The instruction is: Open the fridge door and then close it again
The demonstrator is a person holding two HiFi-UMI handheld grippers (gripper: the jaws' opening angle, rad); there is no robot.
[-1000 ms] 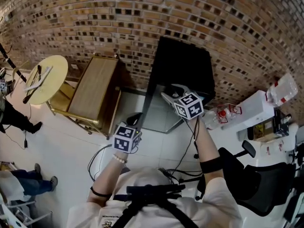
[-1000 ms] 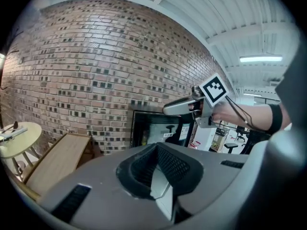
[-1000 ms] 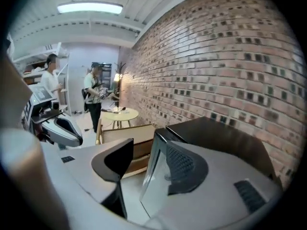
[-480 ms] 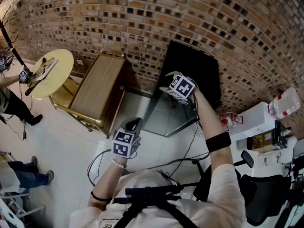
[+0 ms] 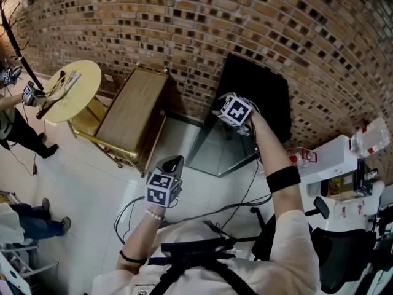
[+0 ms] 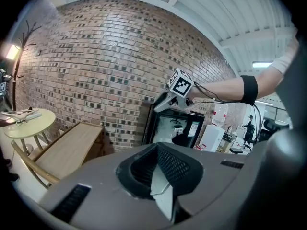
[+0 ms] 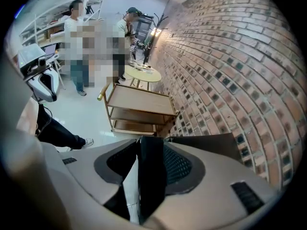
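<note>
Between the fingers of the right gripper a dark upright slab is seen, taken to be the upper edge of the fridge door. The jaws have just been closing and are clamped on that edge. In the head view this gripper is placed at the door's top corner, just in front of the fridge, with the arm stretched out above the glass panel. The jaws of the left gripper are pressed fully together with nothing between them. It is held in the air well in front of the fridge, apart from the door.

The glass door is seen standing out at an angle from the black cabinet, not flush with it, on the side nearer the wooden trolley, which stands just left of the fridge. A brick wall rises directly behind the fridge.

The opening half of the task is therefore judged done. The closing half is left: the door has yet to be swung back until it sits flat against the fridge, after which the grip on its edge is to be let go.
</note>
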